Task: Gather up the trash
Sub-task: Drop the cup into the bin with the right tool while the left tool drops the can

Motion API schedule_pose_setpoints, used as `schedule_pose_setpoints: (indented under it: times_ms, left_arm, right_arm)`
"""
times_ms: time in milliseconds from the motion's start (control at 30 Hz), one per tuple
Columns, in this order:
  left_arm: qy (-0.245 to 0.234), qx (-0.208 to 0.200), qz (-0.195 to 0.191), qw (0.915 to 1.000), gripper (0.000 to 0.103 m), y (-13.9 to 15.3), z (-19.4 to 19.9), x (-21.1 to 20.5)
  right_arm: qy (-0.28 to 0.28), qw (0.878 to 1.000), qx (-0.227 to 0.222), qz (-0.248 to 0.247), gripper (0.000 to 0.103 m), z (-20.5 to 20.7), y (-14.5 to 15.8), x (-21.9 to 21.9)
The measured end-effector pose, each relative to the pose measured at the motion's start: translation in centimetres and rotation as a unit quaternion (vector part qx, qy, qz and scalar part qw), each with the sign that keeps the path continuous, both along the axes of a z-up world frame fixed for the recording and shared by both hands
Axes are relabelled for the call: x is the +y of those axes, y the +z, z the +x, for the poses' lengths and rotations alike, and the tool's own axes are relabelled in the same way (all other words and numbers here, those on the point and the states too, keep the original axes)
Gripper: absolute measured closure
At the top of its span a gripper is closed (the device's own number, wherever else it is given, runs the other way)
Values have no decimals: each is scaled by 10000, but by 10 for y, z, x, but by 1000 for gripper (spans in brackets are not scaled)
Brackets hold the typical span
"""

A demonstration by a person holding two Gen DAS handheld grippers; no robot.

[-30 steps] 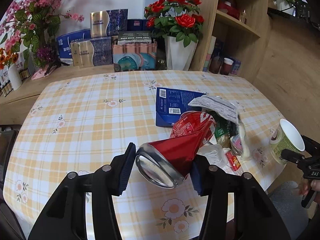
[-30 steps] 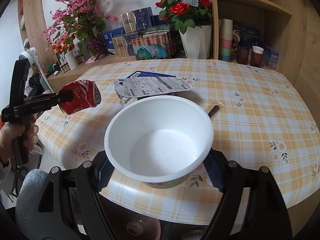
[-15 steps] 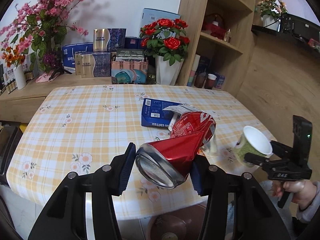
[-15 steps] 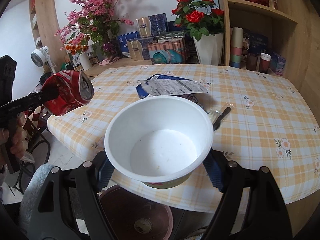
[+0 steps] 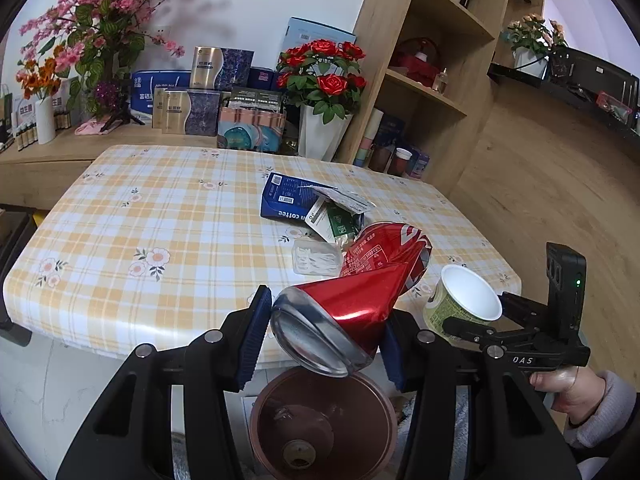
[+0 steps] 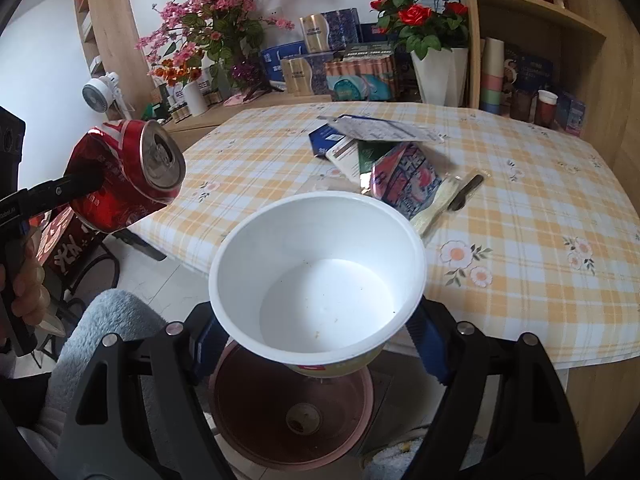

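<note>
Grippers, both loaded, poised over the brown bin (image 5: 320, 432) that stands on the floor at the near edge of the table (image 5: 120, 240). The left gripper (image 5: 320, 336) is clamped on a crushed red can (image 5: 352, 300), its blue pads pressing the can's base end; the can's long axis runs away from the gripper and slightly upward, toward the table, so its base end lies almost directly above the bin's mouth while its bent far end overhangs the table edge. The right gripper (image 6: 316, 344) is clamped, jaws wide, on a white paper bowl (image 6: 316, 276), mouth up, held just above the bin's rim (image 6: 224, 408). Of the two, the bowl appears the more squarely over the bin's opening, the can nearer its table side; either hand would seem to need only to release. Beyond the bin, on the table's checked cloth, remain a blue coffee box (image 5: 288, 200), several wrappers (image 6: 404, 176) and a clear plastic packet (image 5: 316, 256), all well apart from both grippers.
</note>
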State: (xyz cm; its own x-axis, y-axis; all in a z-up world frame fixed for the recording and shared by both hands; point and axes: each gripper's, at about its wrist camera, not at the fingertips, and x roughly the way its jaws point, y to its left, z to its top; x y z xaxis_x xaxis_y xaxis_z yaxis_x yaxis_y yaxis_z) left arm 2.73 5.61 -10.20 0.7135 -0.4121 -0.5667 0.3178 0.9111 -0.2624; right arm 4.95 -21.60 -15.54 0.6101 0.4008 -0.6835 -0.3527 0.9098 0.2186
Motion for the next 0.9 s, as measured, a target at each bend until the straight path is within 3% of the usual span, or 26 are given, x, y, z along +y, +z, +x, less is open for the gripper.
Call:
schedule_pose_setpoints:
  times_ms: [67, 133, 300, 633, 900]
  left_arm:
    - [45, 18, -54, 10000, 54, -1, -4, 3]
    - [86, 49, -108, 9999, 54, -2, -6, 6]
    - [80, 118, -132, 9998, 54, -6, -8, 7]
    - [-238, 201, -4, 9995, 54, -17, -10, -14]
    - [-441, 317, 100, 9985, 54, -27, -10, -27]
  right_arm:
    - [88, 9999, 49, 20, 23, -3, -2, 3]
    - [174, 9998, 40, 18, 11, -7, -3, 7]
    - [4, 9997, -247, -60, 6, -6, 7, 4]
    - [-968, 9906, -939, -221, 6, 0, 33, -39]
    - [-1285, 9863, -1000, -264, 6, 2, 31, -58]
